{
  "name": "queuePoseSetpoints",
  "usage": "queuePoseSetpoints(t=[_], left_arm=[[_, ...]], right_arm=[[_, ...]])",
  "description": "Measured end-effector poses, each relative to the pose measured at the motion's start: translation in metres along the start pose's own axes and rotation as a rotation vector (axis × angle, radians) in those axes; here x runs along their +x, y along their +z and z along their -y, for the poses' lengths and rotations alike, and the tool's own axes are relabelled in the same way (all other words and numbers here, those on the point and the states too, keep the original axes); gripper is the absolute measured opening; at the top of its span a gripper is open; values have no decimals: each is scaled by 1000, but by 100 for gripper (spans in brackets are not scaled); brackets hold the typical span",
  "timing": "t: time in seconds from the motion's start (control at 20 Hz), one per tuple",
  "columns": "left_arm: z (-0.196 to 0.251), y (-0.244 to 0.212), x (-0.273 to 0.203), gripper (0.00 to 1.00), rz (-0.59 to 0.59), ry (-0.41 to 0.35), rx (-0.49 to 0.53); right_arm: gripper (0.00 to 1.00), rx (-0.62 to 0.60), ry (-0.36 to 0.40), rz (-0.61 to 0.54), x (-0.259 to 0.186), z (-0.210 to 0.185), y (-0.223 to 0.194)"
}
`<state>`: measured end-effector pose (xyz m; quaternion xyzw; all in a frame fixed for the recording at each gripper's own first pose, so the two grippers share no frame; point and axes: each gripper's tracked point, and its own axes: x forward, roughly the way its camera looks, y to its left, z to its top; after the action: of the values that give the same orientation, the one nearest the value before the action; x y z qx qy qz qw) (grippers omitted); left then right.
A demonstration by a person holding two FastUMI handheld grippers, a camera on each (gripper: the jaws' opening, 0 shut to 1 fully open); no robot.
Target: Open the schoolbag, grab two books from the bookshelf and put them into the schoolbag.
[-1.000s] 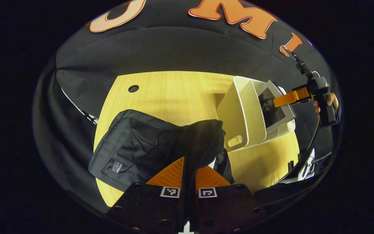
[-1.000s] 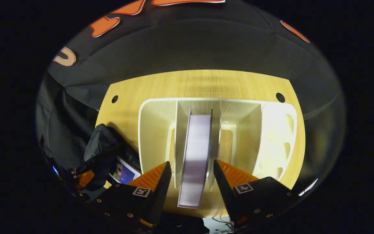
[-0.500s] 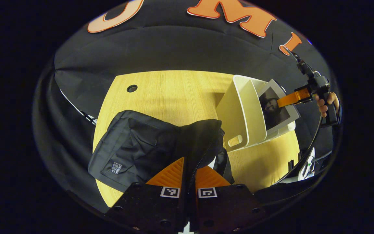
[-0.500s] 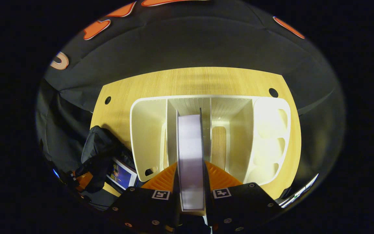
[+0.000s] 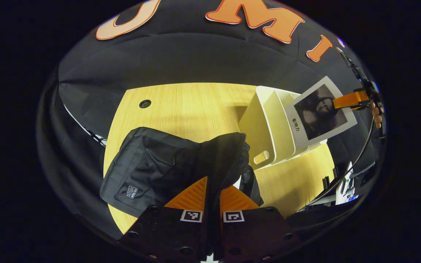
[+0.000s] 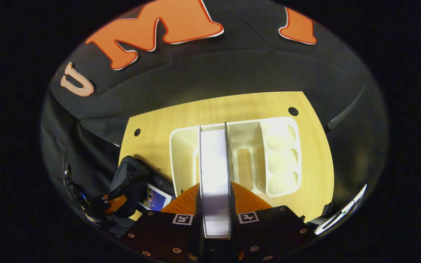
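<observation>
Book (image 6: 214, 171) in raised right tool (image 6: 214, 199) (upright)

A recording booth: black cloth wall (image 5: 196, 58) hung behind a bare wooden table (image 5: 188, 109), cables (image 5: 356, 160) at its edge

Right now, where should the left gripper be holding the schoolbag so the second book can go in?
On the zipper edge of the flap, from the front and lifted, as the left gripper has it. The schoolbag is soft, so raising that edge keeps its mouth open toward the book held by the right gripper.
</observation>
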<state>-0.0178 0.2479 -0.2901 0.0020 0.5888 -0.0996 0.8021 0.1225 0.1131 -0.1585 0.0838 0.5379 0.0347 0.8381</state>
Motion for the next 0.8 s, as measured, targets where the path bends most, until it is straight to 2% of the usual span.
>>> queuePoseSetpoints(t=[0.15,0.4,0.6,0.8], left_arm=[[-2,0,-3,7,8,-12,19],[-6,1,-3,7,11,-30,48],[-9,8,-4,7,5,-33,98],[-12,18,-8,7,11,-11,178]], right_arm=[[30,19,10,51,-28,-2,-2],[29,104,80,114,-62,-18,-17],[29,119,181,122,-78,-39,-39],[28,112,246,150,-79,-66,-57]])
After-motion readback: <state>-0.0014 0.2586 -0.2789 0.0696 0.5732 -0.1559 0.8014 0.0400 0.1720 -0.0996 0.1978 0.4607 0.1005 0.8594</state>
